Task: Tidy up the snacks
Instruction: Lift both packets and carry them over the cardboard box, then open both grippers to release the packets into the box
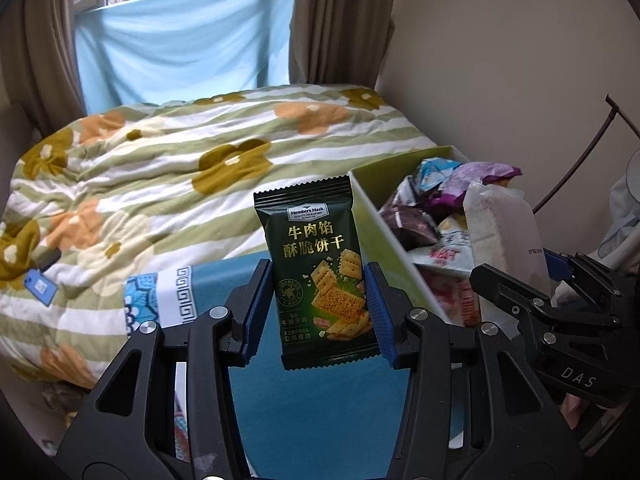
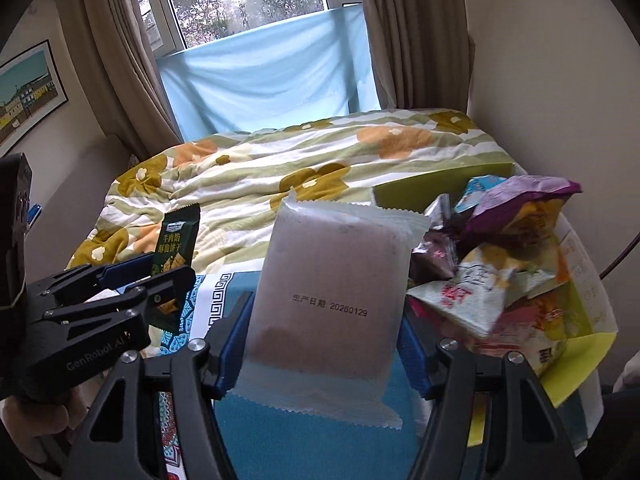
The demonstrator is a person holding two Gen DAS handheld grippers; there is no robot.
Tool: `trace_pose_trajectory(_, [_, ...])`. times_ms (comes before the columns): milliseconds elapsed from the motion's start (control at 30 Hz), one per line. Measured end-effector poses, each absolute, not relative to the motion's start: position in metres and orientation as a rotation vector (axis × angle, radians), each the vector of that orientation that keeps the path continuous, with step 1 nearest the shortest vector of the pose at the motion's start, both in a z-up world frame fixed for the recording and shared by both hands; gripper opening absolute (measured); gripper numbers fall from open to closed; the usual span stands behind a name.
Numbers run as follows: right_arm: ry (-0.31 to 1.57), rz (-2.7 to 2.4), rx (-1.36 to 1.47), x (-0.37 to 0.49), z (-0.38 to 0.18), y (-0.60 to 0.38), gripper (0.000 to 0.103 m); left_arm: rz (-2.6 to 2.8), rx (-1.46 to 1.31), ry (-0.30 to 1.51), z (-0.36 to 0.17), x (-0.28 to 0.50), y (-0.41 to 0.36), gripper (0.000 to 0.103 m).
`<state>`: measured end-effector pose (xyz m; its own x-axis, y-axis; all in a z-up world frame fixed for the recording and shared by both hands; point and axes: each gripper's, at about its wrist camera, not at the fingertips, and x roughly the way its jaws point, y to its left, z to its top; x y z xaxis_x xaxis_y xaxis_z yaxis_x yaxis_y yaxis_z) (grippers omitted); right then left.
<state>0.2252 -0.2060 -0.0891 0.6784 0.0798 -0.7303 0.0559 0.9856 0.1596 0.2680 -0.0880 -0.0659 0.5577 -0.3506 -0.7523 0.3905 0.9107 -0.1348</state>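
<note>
My left gripper [image 1: 318, 304] is shut on a dark green biscuit packet [image 1: 316, 268], held upright above a teal-covered surface [image 1: 320, 412]; the packet also shows in the right wrist view [image 2: 174, 256]. My right gripper [image 2: 324, 344] is shut on a translucent white packet [image 2: 332, 300] with a printed date, also upright; it shows at the right in the left wrist view [image 1: 504, 232]. A yellow-green box [image 1: 384, 232] full of mixed snack packs [image 2: 492, 264] stands to the right of both grippers.
A bed with a floral striped quilt [image 1: 180, 184] lies behind the teal surface. A blue phone-like item [image 1: 40, 286] lies on the quilt at left. A wall [image 1: 500, 60] is at right, and a window with curtains [image 2: 260, 60] behind.
</note>
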Motion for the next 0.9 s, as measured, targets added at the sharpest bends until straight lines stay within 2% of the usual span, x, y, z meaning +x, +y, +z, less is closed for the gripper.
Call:
trace_pose_trajectory(200, [0.800, -0.003, 0.142, 0.195, -0.069, -0.292, 0.061, -0.486, 0.022, 0.864, -0.061, 0.234, -0.188, 0.042])
trace_pose_trajectory(400, [0.789, 0.008, 0.145, 0.184, -0.073, -0.368, 0.061, -0.479, 0.021, 0.902, -0.091, 0.223, -0.270, 0.042])
trace_pose_trajectory(567, [0.804, 0.033, 0.135, 0.179, -0.084, -0.408, 0.061, -0.420, 0.031, 0.928, -0.117, 0.217, -0.305, 0.044])
trace_pose_trajectory(600, [0.812, 0.039, 0.138, 0.180, -0.087, -0.412, 0.061, -0.404, 0.030, 0.923, -0.119, 0.215, -0.306, 0.053])
trace_pose_trajectory(633, [0.816, 0.047, 0.143, 0.179, -0.089, -0.419, 0.061, -0.386, 0.030, 0.919, -0.121, 0.214, -0.307, 0.082])
trace_pose_trajectory(667, [0.822, 0.057, 0.148, 0.179, -0.092, -0.422, 0.061, -0.360, 0.029, 0.912, -0.122, 0.212, -0.305, 0.098])
trace_pose_trajectory(700, [0.829, 0.066, 0.151, 0.180, -0.095, -0.426, 0.061, -0.342, 0.019, 0.885, -0.120, 0.209, -0.302, 0.103])
trace_pose_trajectory(900, [0.856, 0.113, 0.168, 0.179, -0.111, -0.435, 0.061, -0.269, 0.017, 0.886, -0.117, 0.194, -0.274, 0.103])
